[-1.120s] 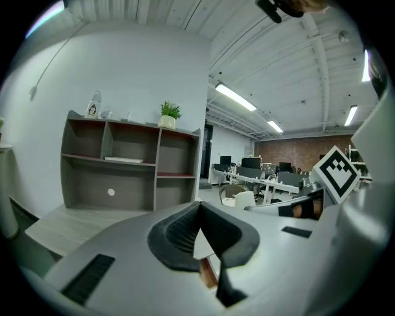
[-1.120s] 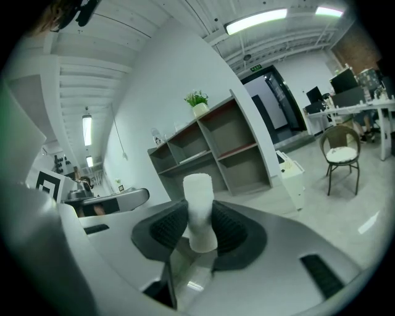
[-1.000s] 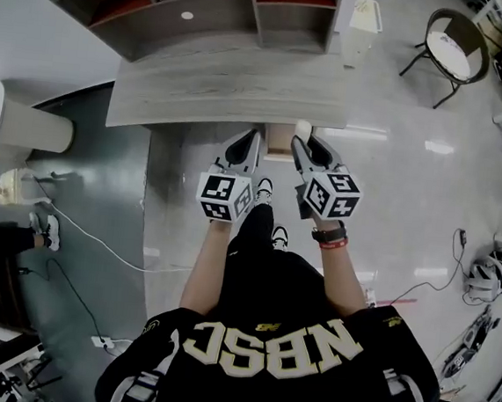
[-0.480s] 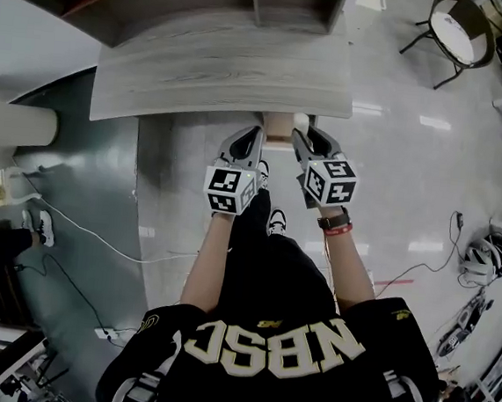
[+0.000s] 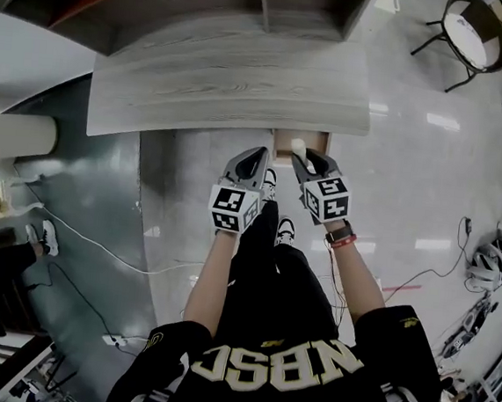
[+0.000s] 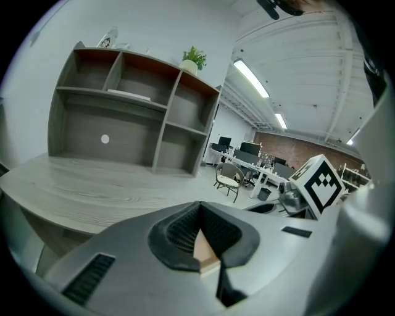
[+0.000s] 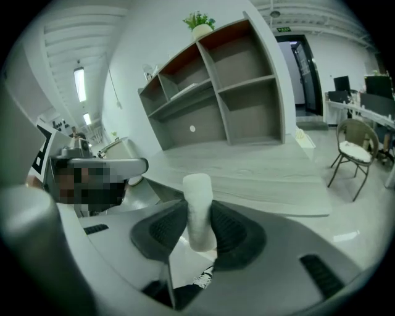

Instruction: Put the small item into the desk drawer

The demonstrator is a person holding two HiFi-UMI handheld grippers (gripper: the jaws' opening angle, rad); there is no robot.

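A small white cylinder-shaped item [image 7: 199, 210] stands upright between the pads of my right gripper [image 7: 199, 231], which is shut on it. Its jaws have just been opening slightly, and both pads still touch the item. From the head view the item [image 5: 298, 145] and right gripper [image 5: 306, 161] hang over the open tan drawer [image 5: 321, 141] under the grey wooden desk [image 5: 227, 83]. My left gripper [image 5: 255, 158] is beside it at the drawer's left, jaws together and holding nothing. In the left gripper view [image 6: 199, 237] a tan corner of the drawer [image 6: 207, 254] shows below the pads.
A grey shelf unit [image 5: 190, 4] stands at the back of the desk, with a potted plant [image 6: 194, 58] on top. A round chair [image 5: 466, 31] is at the right. Cables [image 5: 97, 243] trail on the floor at the left. The person's legs and shoes [image 5: 281, 229] are below the grippers.
Both grippers have sunk and moved closer to the desk's front edge. The white item now hangs over the drawer, which shows more fully below the desk edge.
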